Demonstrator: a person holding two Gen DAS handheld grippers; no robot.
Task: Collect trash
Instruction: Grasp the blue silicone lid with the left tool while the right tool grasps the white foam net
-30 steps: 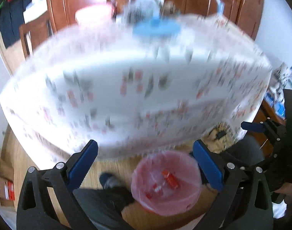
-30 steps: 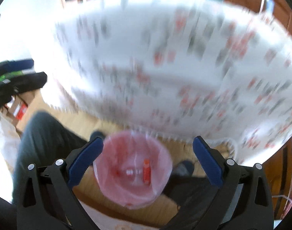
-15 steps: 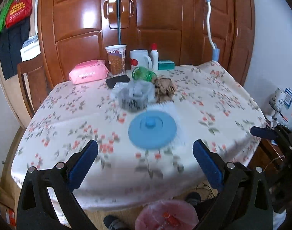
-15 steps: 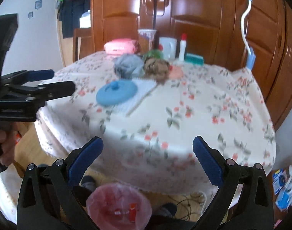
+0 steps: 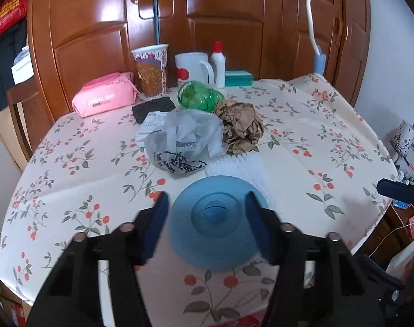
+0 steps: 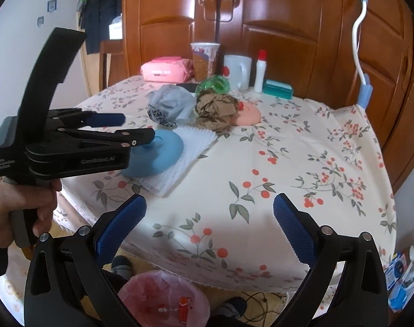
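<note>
Left wrist view: your left gripper (image 5: 207, 215) gapes open, straddling the blue lid (image 5: 216, 222); the crumpled plastic bag (image 5: 183, 139) lies straight ahead (right gripper (image 6: 209, 212), open, sits farther).

Even, bright daylight fills both views. Glare streaks the glossy brown wooden wardrobe doors (image 5: 103, 13). Fisheye bending curves the edges, with dark vignetted corners. The black left gripper with blue pads (image 5: 207, 212) looks motion-blurred; soft shadows, possibly from it, fall beneath.
</note>
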